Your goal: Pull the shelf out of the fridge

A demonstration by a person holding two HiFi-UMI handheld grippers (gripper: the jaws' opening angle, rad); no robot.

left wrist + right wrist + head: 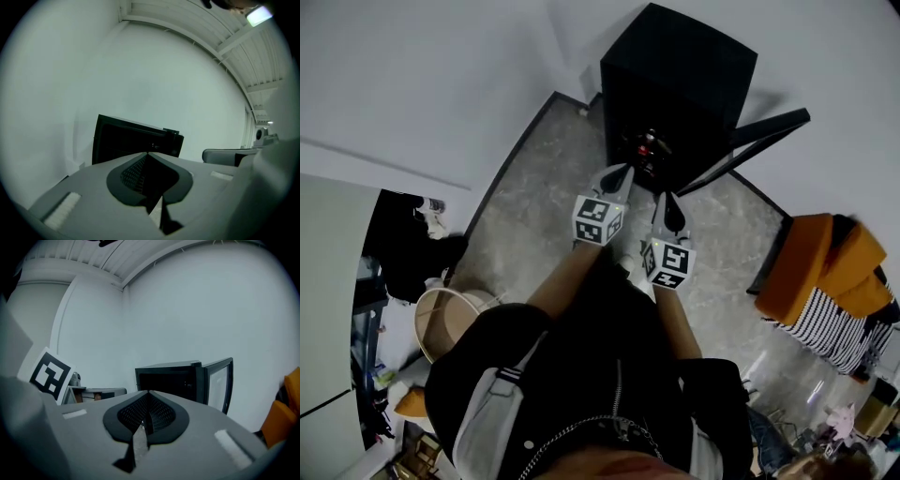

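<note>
A small black fridge (675, 75) stands on the floor in a corner, its glass door (750, 141) swung open to the right. The inside is dark; small red items (649, 145) show at the opening, and no shelf can be made out. My left gripper (623, 173) and right gripper (669, 202) hover side by side just in front of the opening, both shut and empty. The left gripper view has shut jaws (149, 153) aimed at the fridge (136, 140). In the right gripper view, shut jaws (149, 392) face the fridge (171, 380) and its door (220, 380).
An orange cushion on striped fabric (825, 272) lies to the right of the fridge. A round beige bin (450, 314) and dark clutter (403, 244) sit at the left. White walls close in behind the fridge. The person's legs stand below the grippers.
</note>
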